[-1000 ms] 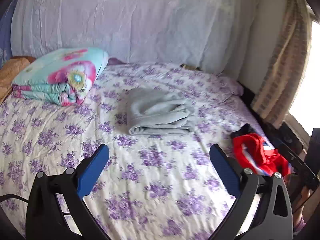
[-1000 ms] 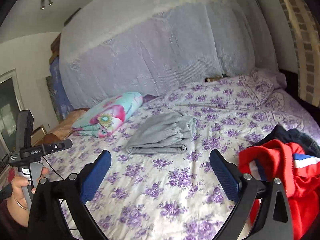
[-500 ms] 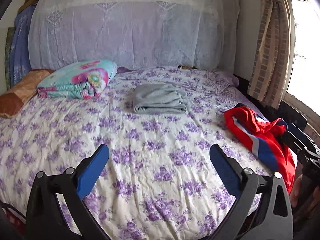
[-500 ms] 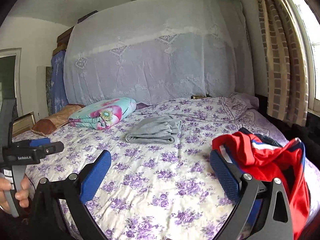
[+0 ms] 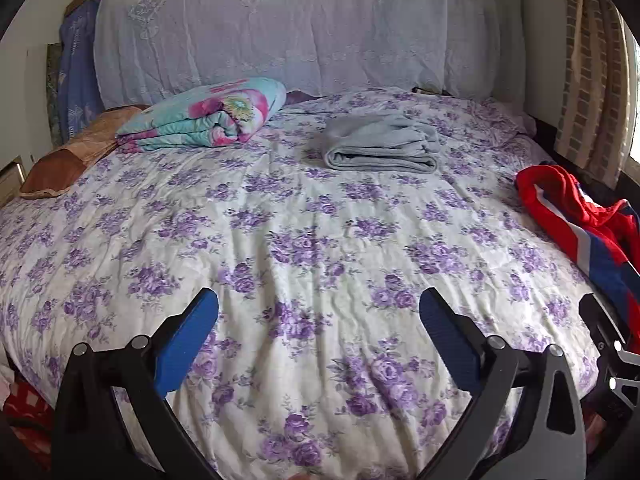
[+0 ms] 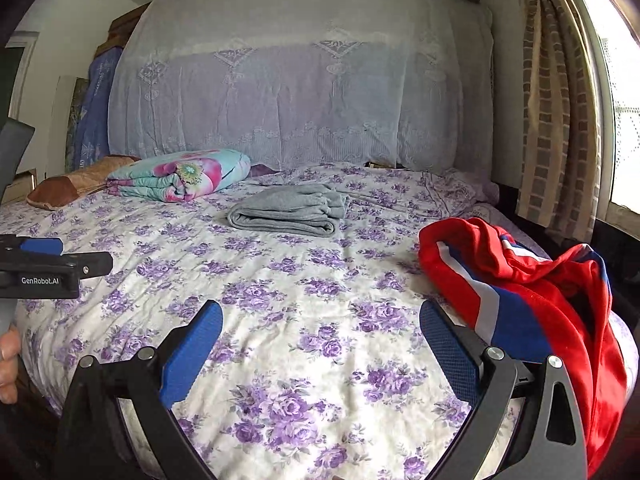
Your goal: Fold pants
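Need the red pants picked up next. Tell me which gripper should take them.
Right. The red pants lie bunched right beside the open right gripper, by its right finger. The left gripper, also open, sits over bare sheet, with the pants off at its view's right edge.

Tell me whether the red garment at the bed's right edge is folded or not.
Not folded. The red garment with blue and white stripes lies crumpled in a loose heap with uneven bunched ridges, unlike the neatly folded grey cloth farther back.

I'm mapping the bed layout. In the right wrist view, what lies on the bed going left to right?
Brown pillow → floral folded quilt → folded grey pants → crumpled red and blue garment, at the bed's right edge.
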Action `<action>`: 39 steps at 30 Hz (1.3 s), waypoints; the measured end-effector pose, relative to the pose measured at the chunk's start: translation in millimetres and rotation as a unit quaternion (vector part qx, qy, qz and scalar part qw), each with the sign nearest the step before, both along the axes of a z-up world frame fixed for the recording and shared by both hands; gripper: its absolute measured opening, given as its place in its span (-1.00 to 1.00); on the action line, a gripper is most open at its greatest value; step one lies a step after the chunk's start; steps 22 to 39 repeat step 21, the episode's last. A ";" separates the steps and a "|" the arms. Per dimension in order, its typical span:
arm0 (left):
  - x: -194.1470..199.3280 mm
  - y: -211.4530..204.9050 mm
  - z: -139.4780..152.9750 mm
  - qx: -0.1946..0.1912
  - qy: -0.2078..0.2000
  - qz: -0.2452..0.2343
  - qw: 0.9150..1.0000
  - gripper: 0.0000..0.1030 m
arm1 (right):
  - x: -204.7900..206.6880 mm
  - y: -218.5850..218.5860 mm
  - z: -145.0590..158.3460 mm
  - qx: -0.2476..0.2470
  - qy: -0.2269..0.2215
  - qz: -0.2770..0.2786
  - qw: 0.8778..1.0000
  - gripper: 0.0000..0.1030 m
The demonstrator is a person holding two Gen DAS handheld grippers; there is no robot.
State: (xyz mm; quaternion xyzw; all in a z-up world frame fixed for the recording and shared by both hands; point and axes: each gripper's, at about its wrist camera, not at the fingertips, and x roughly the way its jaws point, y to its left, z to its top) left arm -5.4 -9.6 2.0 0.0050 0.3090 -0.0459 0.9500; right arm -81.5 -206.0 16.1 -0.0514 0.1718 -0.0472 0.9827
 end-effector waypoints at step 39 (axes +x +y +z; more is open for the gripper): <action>13.5 6.3 -8.2 0.005 0.038 0.016 0.999 0.91 | 11.7 -14.4 -4.8 0.028 0.022 -0.010 0.999 0.93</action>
